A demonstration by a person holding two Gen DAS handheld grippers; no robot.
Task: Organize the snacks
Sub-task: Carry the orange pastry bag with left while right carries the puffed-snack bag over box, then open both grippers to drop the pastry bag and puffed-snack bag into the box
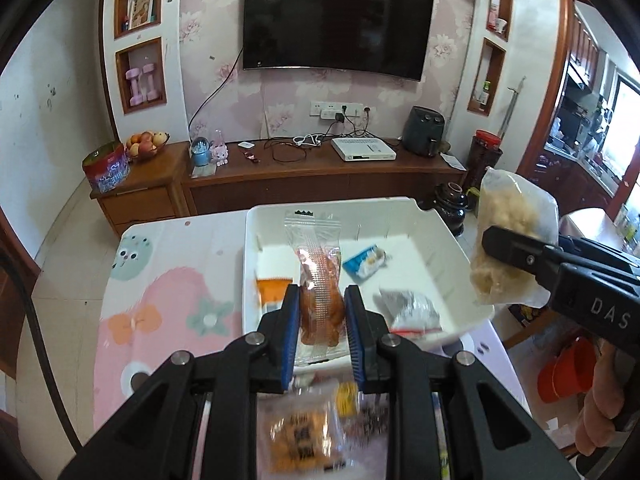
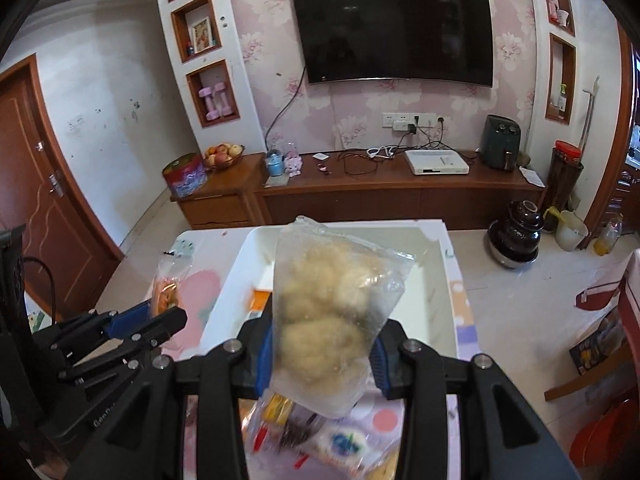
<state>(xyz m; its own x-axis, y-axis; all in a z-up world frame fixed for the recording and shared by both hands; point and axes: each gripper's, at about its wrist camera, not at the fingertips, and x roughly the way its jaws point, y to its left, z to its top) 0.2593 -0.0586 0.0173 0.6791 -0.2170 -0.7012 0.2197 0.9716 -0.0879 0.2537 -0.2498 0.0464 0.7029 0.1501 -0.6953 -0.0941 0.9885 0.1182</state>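
My left gripper (image 1: pixel 322 320) is shut on a clear packet with an orange-brown snack (image 1: pixel 320 296), held above the near edge of the white tray (image 1: pixel 452 240). It also shows in the right wrist view (image 2: pixel 160 316) at the left, with its packet (image 2: pixel 166 292). My right gripper (image 2: pixel 320 356) is shut on a clear bag of pale yellow puffs (image 2: pixel 332 312), held above the tray (image 2: pixel 236 280). That bag (image 1: pixel 508 232) shows in the left wrist view to the right of the tray. In the tray lie a blue packet (image 1: pixel 364 262), an orange packet (image 1: pixel 272 290) and a grey-white packet (image 1: pixel 412 308).
The tray sits on a table with a pink cartoon cloth (image 1: pixel 160 300). Several loose snack packets (image 1: pixel 304 436) lie on the table under the grippers. Beyond stand a wooden TV cabinet (image 1: pixel 320 176), a dark jar (image 2: pixel 516 236) on the floor and a red bucket (image 1: pixel 568 372).
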